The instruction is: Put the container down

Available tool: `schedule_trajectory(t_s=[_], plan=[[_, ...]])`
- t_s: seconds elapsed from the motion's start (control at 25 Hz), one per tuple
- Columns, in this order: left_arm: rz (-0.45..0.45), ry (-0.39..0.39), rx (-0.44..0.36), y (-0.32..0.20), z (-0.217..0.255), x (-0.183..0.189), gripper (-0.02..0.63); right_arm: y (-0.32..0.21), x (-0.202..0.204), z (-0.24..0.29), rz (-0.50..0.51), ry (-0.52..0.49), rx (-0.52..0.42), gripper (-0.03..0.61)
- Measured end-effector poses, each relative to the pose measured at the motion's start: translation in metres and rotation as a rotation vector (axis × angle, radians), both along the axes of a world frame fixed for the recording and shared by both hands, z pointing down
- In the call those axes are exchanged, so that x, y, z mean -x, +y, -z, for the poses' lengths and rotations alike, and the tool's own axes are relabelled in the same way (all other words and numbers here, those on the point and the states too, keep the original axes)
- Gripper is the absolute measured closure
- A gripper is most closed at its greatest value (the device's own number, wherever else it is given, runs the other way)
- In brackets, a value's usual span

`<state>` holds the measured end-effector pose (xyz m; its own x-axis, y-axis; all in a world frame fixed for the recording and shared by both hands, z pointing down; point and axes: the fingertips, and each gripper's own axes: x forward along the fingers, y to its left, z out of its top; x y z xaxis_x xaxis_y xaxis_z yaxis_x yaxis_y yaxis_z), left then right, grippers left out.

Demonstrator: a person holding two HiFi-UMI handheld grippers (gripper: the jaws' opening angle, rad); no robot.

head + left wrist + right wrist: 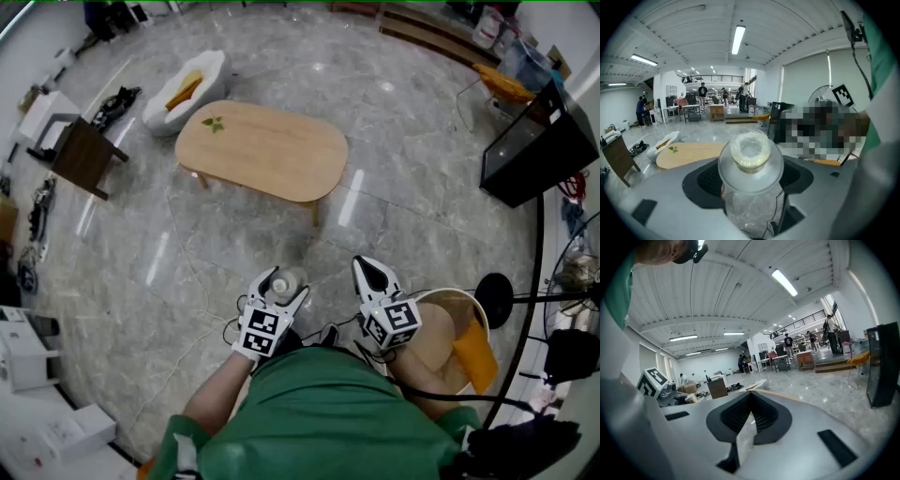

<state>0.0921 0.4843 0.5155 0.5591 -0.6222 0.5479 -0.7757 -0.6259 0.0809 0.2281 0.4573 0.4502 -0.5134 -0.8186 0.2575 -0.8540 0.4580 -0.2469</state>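
Marble-grey floor all round, pale wooden table ahead, container in my left grip

My left gripper is clamped on the clear lidded container, which hangs in the air at lower centre of the head view, well apart from the oval table at upper centre; my right gripper beside it has its jaws together on nothing. A white lounge seat sits just past the table's upper-left end, a dark side table at far left, a black cabinet at right, strip lights on the white ribbed ceiling
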Motion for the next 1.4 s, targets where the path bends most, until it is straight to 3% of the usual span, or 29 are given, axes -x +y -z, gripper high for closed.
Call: schedule_trajectory(t_s=[0.6,1.12,1.4], plan=[[-0.031,-0.036,-0.014,-0.032,-0.001,0.074,0.272,-0.032,0.059,0.012,-0.043,0.056,-0.030,0.565],[-0.043,0.026,0.014,-0.051,-0.017,0.166,0.272,-0.051,0.138,0.016,-0.111,0.132,-0.026,0.565],[-0.044,0.029,0.033,-0.060,-0.030,0.190,0.272,-0.058,0.162,0.010,-0.103,0.147,-0.009,0.565]])
